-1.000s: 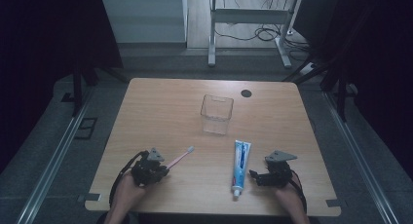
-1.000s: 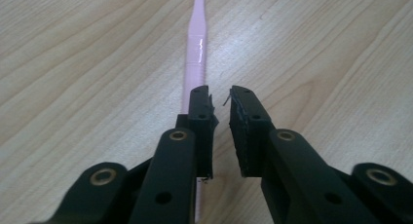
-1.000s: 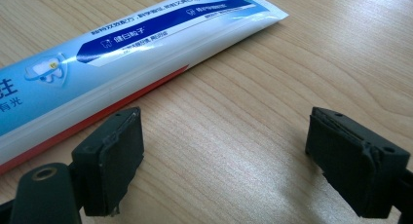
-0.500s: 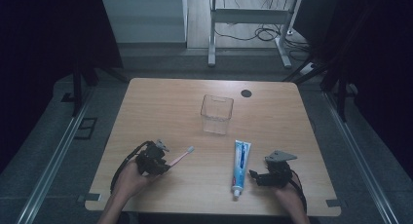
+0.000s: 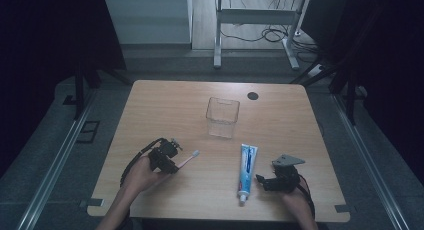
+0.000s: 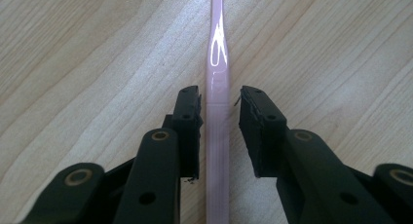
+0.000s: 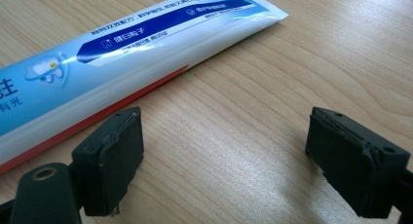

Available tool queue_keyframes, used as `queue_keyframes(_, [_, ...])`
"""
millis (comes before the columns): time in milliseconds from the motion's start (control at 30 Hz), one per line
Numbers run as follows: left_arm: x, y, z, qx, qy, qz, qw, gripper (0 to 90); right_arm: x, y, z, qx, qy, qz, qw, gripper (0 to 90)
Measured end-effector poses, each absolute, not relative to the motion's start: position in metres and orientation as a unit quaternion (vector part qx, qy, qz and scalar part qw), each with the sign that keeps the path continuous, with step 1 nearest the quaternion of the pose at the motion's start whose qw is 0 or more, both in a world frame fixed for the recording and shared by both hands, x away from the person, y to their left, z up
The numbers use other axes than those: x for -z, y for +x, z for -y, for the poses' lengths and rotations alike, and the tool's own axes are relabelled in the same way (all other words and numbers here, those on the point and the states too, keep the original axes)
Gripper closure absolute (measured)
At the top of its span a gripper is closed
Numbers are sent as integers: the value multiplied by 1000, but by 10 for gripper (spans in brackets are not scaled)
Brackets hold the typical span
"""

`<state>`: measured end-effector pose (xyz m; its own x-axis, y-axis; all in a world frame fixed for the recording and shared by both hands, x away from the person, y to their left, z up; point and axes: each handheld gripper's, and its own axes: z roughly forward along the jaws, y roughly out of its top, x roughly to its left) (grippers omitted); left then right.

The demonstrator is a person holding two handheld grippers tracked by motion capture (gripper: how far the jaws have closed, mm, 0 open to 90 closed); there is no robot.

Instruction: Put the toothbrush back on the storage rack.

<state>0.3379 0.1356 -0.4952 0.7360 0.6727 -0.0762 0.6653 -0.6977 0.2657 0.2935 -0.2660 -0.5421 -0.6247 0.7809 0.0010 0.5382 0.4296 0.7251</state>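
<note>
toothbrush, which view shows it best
The left gripper view: the pink toothbrush handle runs close up between the left claw jaws. The high view shows it whole but tiny, bristles included.

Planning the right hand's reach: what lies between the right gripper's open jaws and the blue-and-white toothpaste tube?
Bare wood of the table in the right gripper view: right gripper beside the toothpaste tube.
</note>
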Motion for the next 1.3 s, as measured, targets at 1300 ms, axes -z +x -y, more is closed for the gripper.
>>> queue_keyframes(1300, [499,371,-103,23,935,-355,20,784,542,294,266,-356,398,-828,170,136])
